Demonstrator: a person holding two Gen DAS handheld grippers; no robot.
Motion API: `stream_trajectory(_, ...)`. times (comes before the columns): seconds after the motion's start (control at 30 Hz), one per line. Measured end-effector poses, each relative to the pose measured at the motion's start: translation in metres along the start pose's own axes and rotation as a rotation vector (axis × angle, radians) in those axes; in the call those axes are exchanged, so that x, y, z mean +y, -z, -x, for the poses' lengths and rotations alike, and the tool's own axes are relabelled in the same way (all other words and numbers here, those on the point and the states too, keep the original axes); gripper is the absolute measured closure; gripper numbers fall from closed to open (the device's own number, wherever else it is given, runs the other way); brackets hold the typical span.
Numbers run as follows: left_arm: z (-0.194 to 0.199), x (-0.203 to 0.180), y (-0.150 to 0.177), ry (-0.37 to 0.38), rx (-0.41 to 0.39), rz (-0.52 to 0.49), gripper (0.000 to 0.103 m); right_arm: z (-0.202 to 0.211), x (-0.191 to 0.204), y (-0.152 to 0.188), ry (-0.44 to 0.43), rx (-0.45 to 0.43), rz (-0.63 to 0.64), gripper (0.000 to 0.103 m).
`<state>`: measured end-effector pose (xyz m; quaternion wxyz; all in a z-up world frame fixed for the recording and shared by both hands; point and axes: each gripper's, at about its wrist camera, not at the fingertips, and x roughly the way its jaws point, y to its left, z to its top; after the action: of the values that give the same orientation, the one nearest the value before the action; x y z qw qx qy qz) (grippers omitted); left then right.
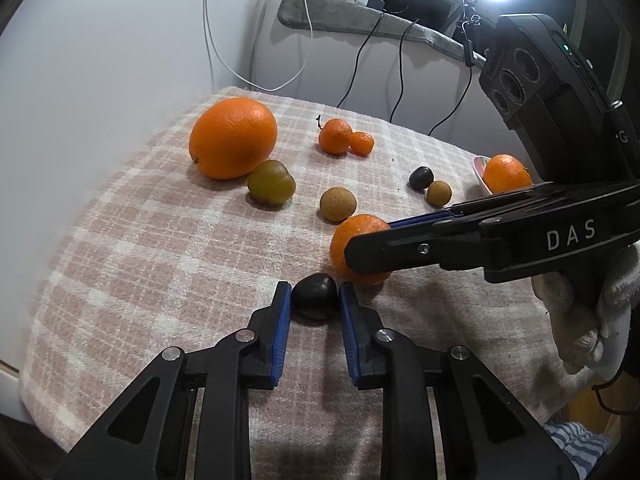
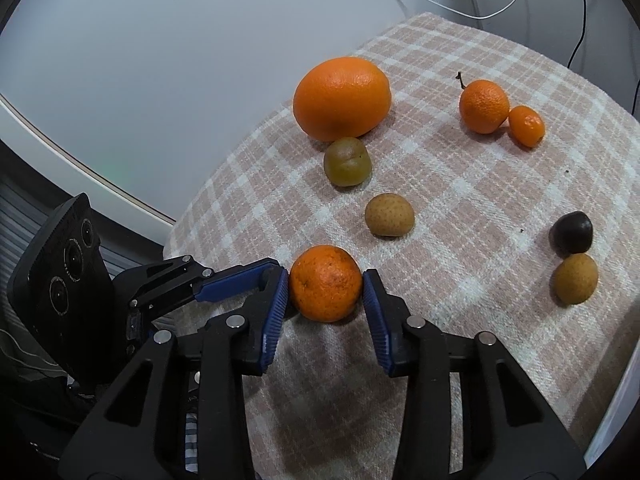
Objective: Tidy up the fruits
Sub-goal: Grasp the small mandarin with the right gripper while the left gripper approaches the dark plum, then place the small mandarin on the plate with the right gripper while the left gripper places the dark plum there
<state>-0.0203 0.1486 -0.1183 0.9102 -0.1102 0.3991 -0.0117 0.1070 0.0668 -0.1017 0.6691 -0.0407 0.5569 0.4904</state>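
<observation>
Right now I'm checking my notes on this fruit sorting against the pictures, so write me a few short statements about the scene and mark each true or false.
1. The left gripper is closed on a small dark glossy fruit. True.
2. The right gripper grips the large smooth orange. False: its pads press a bumpy mandarin.
3. The fruits lie on a pink and white checked cloth. True.
4. The olive-green fruit sits far from the large orange. False: they are right beside each other.
</observation>
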Motion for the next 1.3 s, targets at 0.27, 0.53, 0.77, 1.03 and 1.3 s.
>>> stream_trajectory(0.27,0.008,-0.010,-0.006,0.019,-0.027,-0.015,0.081,0.028,-0.004,0.010,0.036,-0.061,-0.006,0.063)
stream_trajectory(0.53,0.011,-0.028,-0.014,0.046,-0.045,-0.045,0.081,0.068,-0.015,0.027,0.075,-0.132,-0.033,0.063)
stream_trajectory(0.77,0.010,-0.050,-0.018,0.083,-0.056,-0.075,0.081,0.099,-0.031,0.040,0.123,-0.186,-0.072,0.063)
stream_trajectory(1.03,0.004,-0.076,-0.025,0.137,-0.061,-0.104,0.081,0.134,-0.049,0.066,0.191,-0.242,-0.110,0.063)
stream_trajectory(1.3,-0.005,-0.111,-0.035,0.198,-0.061,-0.154,0.081,0.162,-0.076,0.094,0.273,-0.277,-0.169,0.063)
